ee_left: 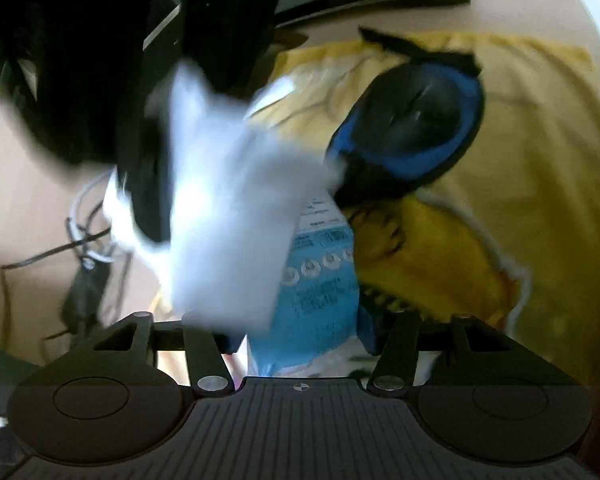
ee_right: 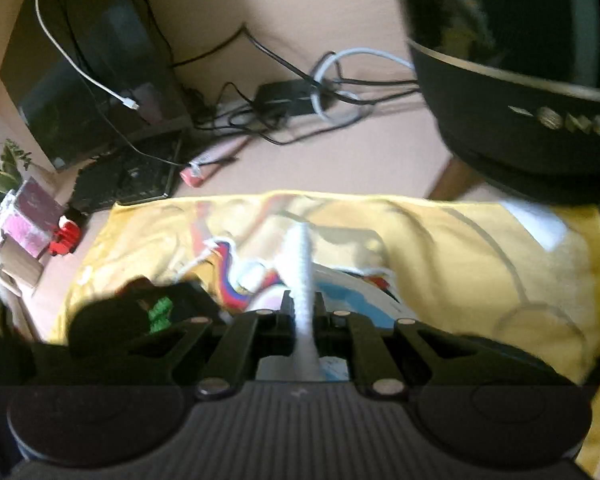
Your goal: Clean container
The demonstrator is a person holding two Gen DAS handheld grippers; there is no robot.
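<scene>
Broadly, a pale wooden desk carries everything, and a yellow printed towel lies spread over its near part. At the desk's far left corner stands a dark box-like unit with a white cable draped across it. A black power brick sits among tangled cords along the far edge.

The black container, a round bowl with a gold rim line and gold ornaments on its wall, hangs above the towel's far right corner, blurred. In the left wrist view it fills the upper left as a dark mass, and whether the left gripper clamps anything I cannot tell, since its fingertips are hidden behind a blue printed packet.

On the towel lies a blue-edged pad with a black mouse on it.

The right gripper has its jaws pressed together on a white tissue, seen edge-on as a thin strip; in the left view the tissue is a broad blurred sheet touching the container.
</scene>
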